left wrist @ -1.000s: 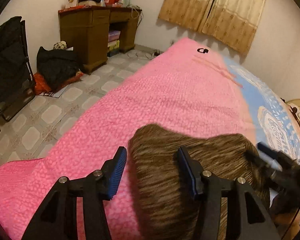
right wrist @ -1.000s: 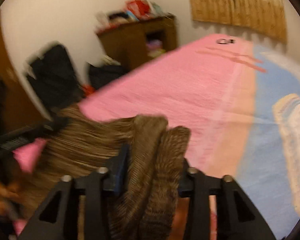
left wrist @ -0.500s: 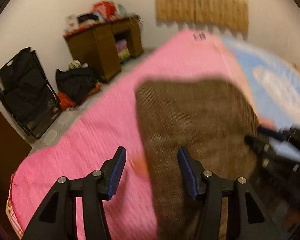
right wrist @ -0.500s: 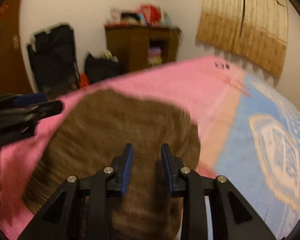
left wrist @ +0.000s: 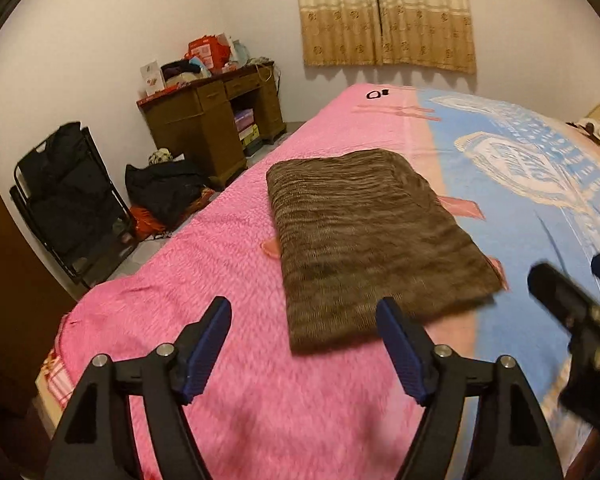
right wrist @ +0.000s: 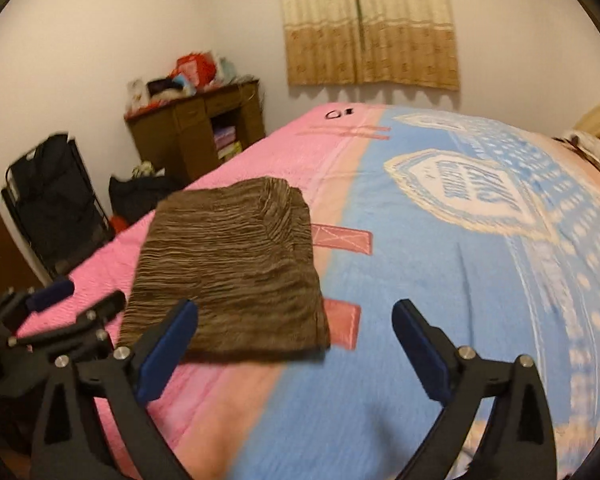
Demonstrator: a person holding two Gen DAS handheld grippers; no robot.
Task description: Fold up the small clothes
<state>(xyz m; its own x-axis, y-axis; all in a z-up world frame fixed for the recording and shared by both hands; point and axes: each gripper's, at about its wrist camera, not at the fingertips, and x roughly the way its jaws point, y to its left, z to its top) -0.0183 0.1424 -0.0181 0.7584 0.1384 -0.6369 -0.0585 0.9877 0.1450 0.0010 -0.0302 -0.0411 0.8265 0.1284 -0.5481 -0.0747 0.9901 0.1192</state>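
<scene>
A brown ribbed knit garment [left wrist: 364, 240] lies folded into a flat rectangle on the bed's pink and blue blanket [left wrist: 236, 280]; it also shows in the right wrist view [right wrist: 232, 264]. My left gripper [left wrist: 304, 344] is open and empty, pulled back just short of the garment's near edge. My right gripper [right wrist: 296, 344] is open and empty, near the garment's near right corner. Each gripper shows at the edge of the other's view, the right one [left wrist: 572, 304] and the left one [right wrist: 60, 312].
A wooden desk [left wrist: 212, 128] piled with clutter stands by the far wall. A black folded chair [left wrist: 64, 200] and a dark bag [left wrist: 164, 188] sit on the floor left of the bed. Curtains [left wrist: 384, 12] hang behind. A small black item [left wrist: 376, 94] lies at the bed's far end.
The right gripper held a fold of the garment, let go and opened wide. Both grippers drew back. The garment now lies flat and folded.
</scene>
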